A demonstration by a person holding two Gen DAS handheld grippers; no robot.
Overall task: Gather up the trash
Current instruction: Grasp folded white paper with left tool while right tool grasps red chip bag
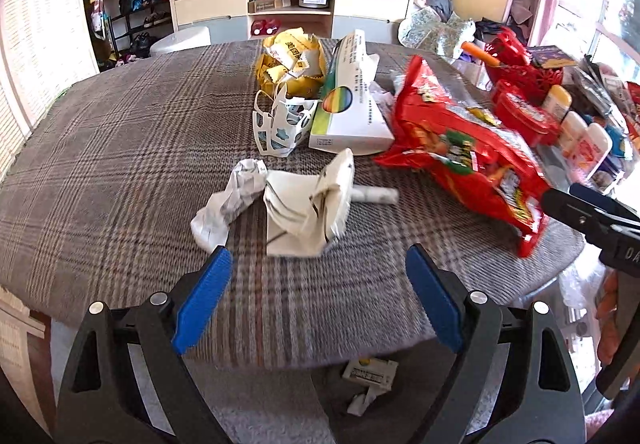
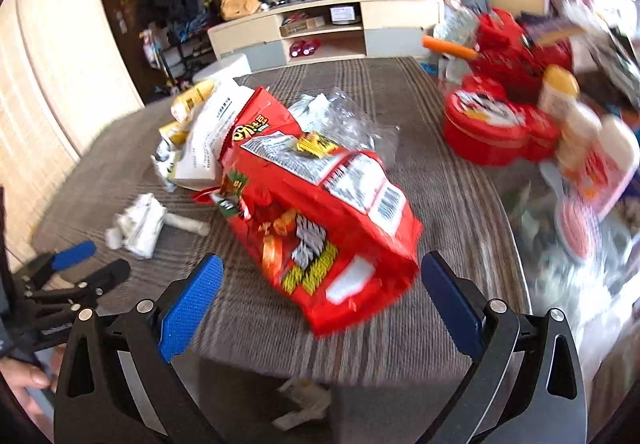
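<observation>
Both tools are standing spread and empty over the near edge of the plaid-covered table [image 1: 100, 148]. The left tool [image 1: 318, 276] is hovering just short of the crumpled white paper [image 1: 298, 204], which is lying left of the red snack bag [image 2: 316, 204]. The right tool [image 2: 320, 284] is hanging at that bag's torn near end, pads apart from it. The white carton [image 1: 352, 112] is sitting just behind the bag. More scraps [image 1: 370, 376] are lying on the floor below the table edge.
</observation>
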